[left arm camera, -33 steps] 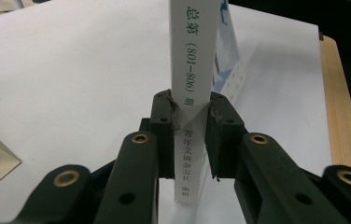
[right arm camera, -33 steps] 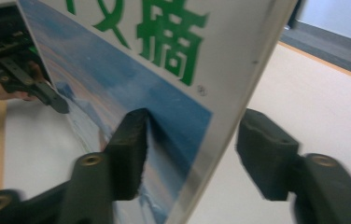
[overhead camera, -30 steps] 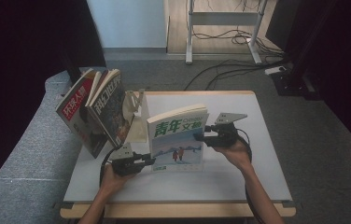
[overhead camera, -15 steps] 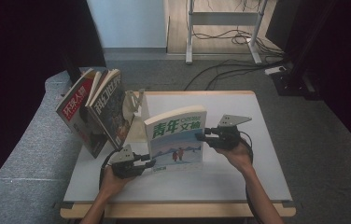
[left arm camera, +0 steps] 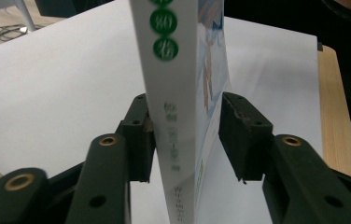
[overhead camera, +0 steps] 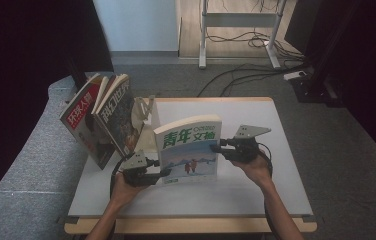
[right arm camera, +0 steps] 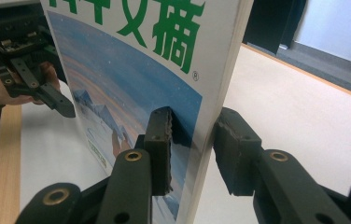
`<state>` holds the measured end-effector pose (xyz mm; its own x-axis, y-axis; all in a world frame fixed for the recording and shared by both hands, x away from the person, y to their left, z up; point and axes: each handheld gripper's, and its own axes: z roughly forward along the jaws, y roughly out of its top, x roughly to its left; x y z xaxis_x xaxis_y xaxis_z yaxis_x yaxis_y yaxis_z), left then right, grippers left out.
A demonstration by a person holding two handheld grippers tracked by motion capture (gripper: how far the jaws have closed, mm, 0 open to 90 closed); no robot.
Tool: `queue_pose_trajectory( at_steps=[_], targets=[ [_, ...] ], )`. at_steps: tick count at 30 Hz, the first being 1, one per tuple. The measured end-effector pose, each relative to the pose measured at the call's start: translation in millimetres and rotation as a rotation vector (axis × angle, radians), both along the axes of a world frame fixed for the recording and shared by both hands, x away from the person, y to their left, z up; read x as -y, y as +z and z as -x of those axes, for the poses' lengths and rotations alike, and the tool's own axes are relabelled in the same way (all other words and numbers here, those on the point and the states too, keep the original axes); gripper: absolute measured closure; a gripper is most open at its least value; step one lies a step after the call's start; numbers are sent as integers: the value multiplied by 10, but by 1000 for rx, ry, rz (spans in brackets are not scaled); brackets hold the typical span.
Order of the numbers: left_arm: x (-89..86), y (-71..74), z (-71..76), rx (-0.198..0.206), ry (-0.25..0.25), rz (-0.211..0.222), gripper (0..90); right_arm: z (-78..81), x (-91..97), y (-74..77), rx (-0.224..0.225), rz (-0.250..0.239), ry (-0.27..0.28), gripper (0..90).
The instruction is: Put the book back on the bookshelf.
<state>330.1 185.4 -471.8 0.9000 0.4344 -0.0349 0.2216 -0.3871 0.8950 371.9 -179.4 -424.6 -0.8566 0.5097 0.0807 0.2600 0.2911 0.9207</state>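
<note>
A green-titled magazine (overhead camera: 190,150) stands upright on its bottom edge near the middle of the white counter (overhead camera: 256,195), cover facing the near side. The left hand-held gripper (overhead camera: 163,172) straddles the spine at the magazine's lower left corner; in the left gripper view its jaws have just been opening, one pad lying against the spine side and the other standing clear of the cover with a visible gap, so it no longer pinches. The right hand-held gripper (overhead camera: 215,148) is at the magazine's right edge, about halfway up; in the right gripper view its jaws have just been closing, and the fore edge sits between the pads, which look pressed on cover and back, though a sliver of space on the back side is hard to rule out. To the far left, other magazines (overhead camera: 103,117) lean in a rack (overhead camera: 145,107). The step in hand looks like handing the upright magazine over to the right grip. The next move likely calls for the left jaws to back off without tipping it, then carrying it toward the rack.
</note>
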Motion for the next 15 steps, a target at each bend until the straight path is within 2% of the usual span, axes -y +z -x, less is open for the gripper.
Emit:
queue_pose_trajectory(
  at_steps=[4, 8, 15],
  targets=[
    [25, 39, -24, -22, -1, 19, 501, 1, 2, -5, 1, -4, 1, 663],
    [45, 83, -49, -24, -3, 23, 485, 5, 5, -4, 2, -4, 3, 665],
    [102, 278, -109, -13, -7, 38, 463, 14, 5, -1, 6, -1, 4, 666]
  ],
)
